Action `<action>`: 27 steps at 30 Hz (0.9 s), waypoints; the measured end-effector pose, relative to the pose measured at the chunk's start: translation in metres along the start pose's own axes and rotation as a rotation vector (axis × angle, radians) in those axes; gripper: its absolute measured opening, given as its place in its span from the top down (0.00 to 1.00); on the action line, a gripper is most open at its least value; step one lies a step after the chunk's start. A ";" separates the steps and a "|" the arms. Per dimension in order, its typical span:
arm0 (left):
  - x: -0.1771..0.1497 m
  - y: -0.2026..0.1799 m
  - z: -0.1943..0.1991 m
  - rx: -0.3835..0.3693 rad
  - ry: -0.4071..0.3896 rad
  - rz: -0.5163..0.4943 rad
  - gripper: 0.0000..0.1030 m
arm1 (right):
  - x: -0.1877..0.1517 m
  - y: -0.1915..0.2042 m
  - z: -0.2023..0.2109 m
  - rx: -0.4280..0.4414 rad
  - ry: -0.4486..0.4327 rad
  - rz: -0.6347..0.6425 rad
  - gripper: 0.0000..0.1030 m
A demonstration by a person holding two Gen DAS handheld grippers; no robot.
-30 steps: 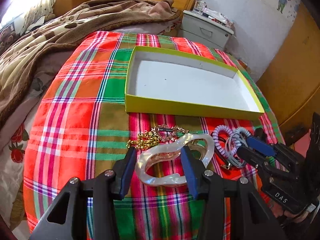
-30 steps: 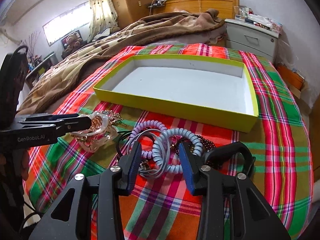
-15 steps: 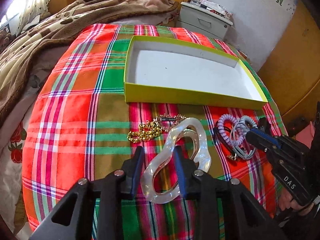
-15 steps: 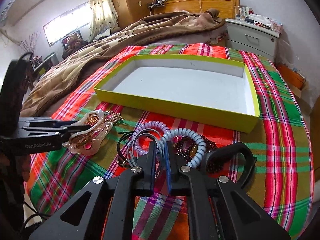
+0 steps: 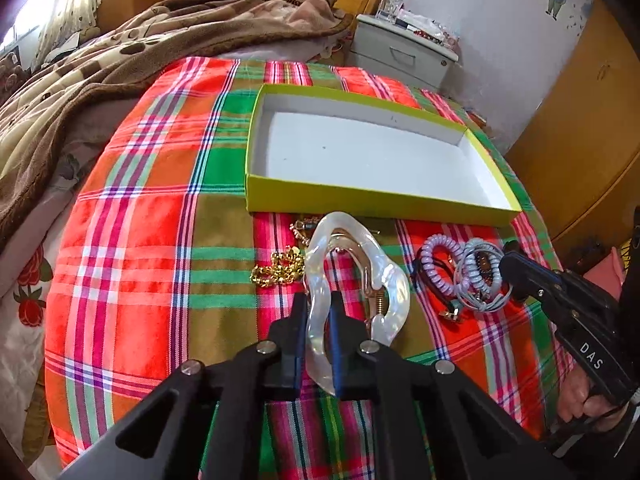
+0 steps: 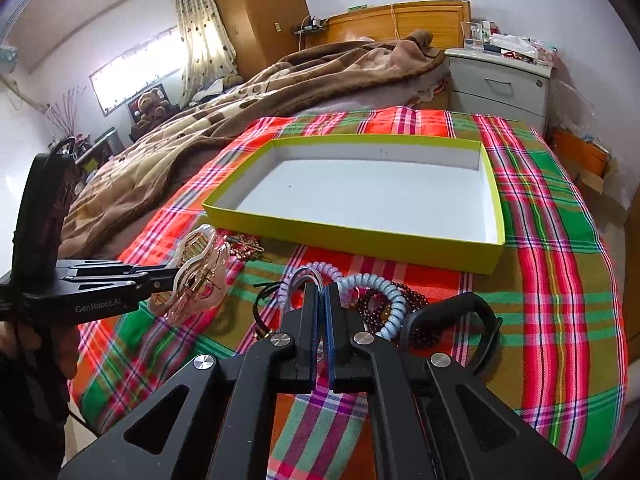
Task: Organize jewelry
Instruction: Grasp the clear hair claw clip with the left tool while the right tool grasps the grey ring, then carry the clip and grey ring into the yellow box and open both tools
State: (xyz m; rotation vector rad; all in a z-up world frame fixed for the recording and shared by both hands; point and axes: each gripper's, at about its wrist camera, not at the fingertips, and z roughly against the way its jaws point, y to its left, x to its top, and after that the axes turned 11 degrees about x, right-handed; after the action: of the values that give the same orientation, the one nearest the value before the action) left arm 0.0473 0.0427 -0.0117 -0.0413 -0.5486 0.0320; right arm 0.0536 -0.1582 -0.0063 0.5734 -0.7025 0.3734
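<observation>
The clear hair clip (image 5: 352, 276) is pinched by one edge in the left gripper (image 5: 318, 312) and stands lifted off the plaid cloth (image 5: 132, 248), with the gold chain (image 5: 278, 270) just ahead and to its left. The shallow yellow box (image 5: 360, 204) lies straight ahead, with nothing in it. To the right, the right gripper (image 6: 322, 304) is clamped on a blue coil hair tie (image 6: 384, 292), beside dark beads (image 6: 372, 304). Probably both pieces go into the box next: carry each over the near wall, lower it, then let go, keeping the clip's thin edge from slipping.
</observation>
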 end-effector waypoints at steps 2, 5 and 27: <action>0.001 0.000 0.004 -0.003 -0.010 0.001 0.90 | 0.001 0.002 0.003 0.005 -0.010 0.006 0.98; 0.003 0.000 0.011 -0.014 -0.021 0.003 0.90 | 0.004 0.004 0.008 0.015 -0.023 0.007 0.98; 0.095 -0.006 0.005 -0.014 -0.083 0.001 0.90 | 0.084 -0.034 0.012 -0.068 -0.113 -0.019 0.98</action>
State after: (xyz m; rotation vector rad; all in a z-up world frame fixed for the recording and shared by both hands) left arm 0.1263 0.0411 0.0422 -0.0540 -0.6317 0.0306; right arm 0.1237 -0.1809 0.0472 0.5393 -0.8149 0.3001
